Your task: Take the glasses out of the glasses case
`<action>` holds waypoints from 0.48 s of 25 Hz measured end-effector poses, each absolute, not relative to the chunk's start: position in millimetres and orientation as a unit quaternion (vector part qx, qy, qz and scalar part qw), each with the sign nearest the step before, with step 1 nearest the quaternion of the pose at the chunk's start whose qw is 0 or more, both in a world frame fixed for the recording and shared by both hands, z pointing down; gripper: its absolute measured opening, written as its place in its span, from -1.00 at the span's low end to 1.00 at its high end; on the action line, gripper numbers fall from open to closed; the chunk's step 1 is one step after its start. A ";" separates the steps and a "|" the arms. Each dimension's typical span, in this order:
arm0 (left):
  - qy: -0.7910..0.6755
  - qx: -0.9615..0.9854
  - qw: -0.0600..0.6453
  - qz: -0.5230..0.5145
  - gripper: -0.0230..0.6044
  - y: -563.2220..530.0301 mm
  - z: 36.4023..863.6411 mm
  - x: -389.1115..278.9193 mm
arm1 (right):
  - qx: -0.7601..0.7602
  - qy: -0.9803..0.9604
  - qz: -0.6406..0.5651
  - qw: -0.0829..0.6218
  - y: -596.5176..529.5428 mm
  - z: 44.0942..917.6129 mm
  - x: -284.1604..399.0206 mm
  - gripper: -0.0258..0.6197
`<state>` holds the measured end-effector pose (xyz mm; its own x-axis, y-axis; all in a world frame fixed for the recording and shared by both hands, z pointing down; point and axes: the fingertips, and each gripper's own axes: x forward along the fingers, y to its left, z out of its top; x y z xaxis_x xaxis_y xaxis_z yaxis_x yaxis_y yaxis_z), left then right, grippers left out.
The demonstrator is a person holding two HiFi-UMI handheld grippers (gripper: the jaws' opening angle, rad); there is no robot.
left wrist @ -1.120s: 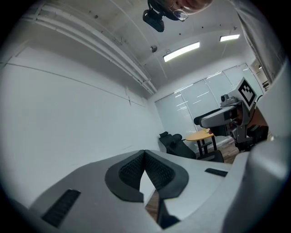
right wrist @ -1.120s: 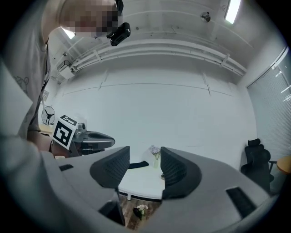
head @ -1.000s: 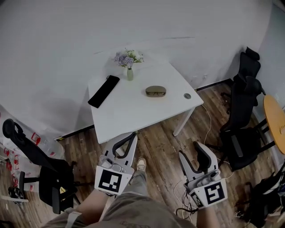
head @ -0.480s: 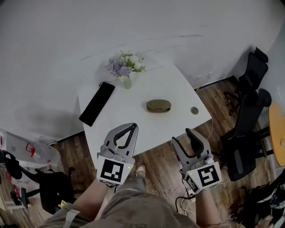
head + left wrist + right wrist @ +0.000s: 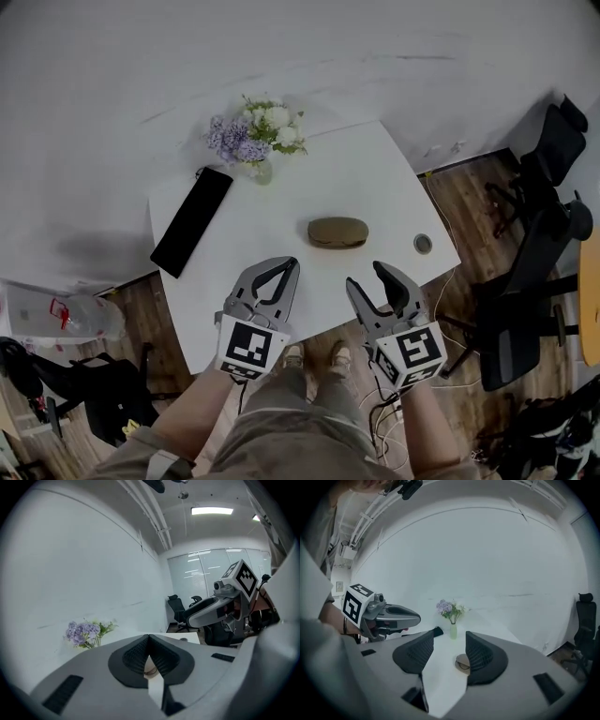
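Note:
A closed olive-brown glasses case (image 5: 337, 232) lies in the middle of the white table (image 5: 281, 225). Both grippers hover over the table's near edge, short of the case and apart from it. My left gripper (image 5: 286, 266) is shut, its jaws meeting with nothing between them; it is near-left of the case. My right gripper (image 5: 367, 277) is open and empty, just near-right of the case. The right gripper view shows the case (image 5: 462, 662) between the pads of that gripper (image 5: 450, 641). In the left gripper view only a sliver of the case (image 5: 149, 668) shows below the closed tips (image 5: 148, 637).
A small vase of purple and white flowers (image 5: 251, 139) stands at the table's far side. A flat black object (image 5: 192, 221) lies at the left, and a round cable grommet (image 5: 424, 244) sits at the right. Black office chairs (image 5: 544, 234) stand right of the table.
The person has stepped up to the table. Both grippers have moved forward over its near edge, and the right one has drawn closer to the left. The case has not moved.

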<state>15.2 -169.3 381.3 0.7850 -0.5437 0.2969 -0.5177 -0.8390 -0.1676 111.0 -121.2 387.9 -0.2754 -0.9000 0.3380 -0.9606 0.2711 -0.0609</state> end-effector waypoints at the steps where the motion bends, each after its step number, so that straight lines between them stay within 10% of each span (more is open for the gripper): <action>1: 0.282 -0.943 0.034 -0.175 -0.88 -173.5 391.5 18.8 | 0.587 -0.789 0.136 0.121 -126.8 398.6 114.1 -0.21; 12: 0.310 -0.926 -0.023 -0.214 -0.88 -201.9 475.3 53.6 | 0.509 -0.822 0.204 0.155 -159.9 492.9 131.3 -0.21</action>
<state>53.6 -201.9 475.3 0.7158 -0.5644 0.4111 -0.5844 -0.8065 -0.0897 131.3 -159.9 492.9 -0.4345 -0.7728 0.4626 -0.8995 0.3990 -0.1783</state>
